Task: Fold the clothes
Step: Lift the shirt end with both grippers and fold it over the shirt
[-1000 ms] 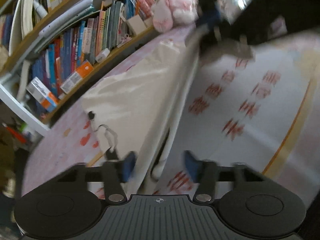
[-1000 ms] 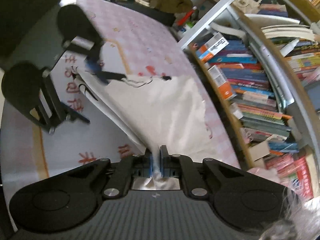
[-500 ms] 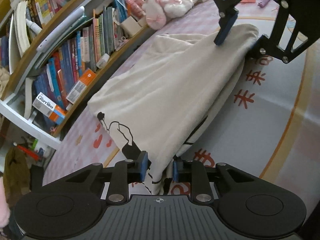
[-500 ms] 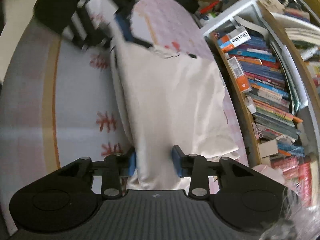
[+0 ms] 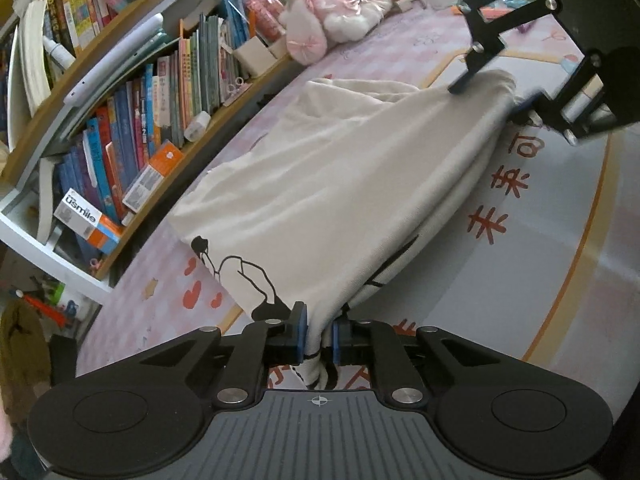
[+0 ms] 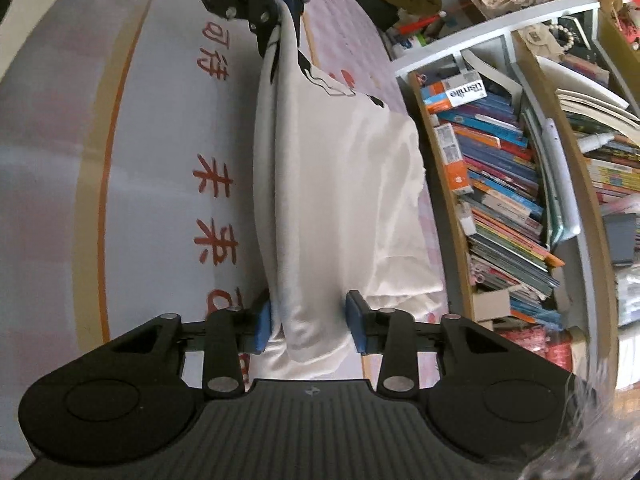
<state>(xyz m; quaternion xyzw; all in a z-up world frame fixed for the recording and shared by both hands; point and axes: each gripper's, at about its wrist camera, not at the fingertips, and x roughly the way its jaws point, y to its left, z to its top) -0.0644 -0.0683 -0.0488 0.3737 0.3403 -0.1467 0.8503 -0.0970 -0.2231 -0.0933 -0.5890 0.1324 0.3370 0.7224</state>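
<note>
A: Where is the cream cotton garment with black line drawing (image 5: pixel 340 184) found?

B: It is laid folded lengthwise on the pale printed mat (image 5: pixel 552 248), beside the crowded wooden bookshelf (image 5: pixel 132 120).

A: How is it gripped?

B: One end is pinched by the left gripper (image 5: pixel 319 336), whose jaws have just been closing. The other end is straddled by the right gripper (image 6: pixel 310 320), also closing, its pads not yet seen pressing.

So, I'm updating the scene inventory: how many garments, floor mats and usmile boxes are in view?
Cream garment: 1
Floor mat: 1
usmile box: 1
Total: 3
</note>
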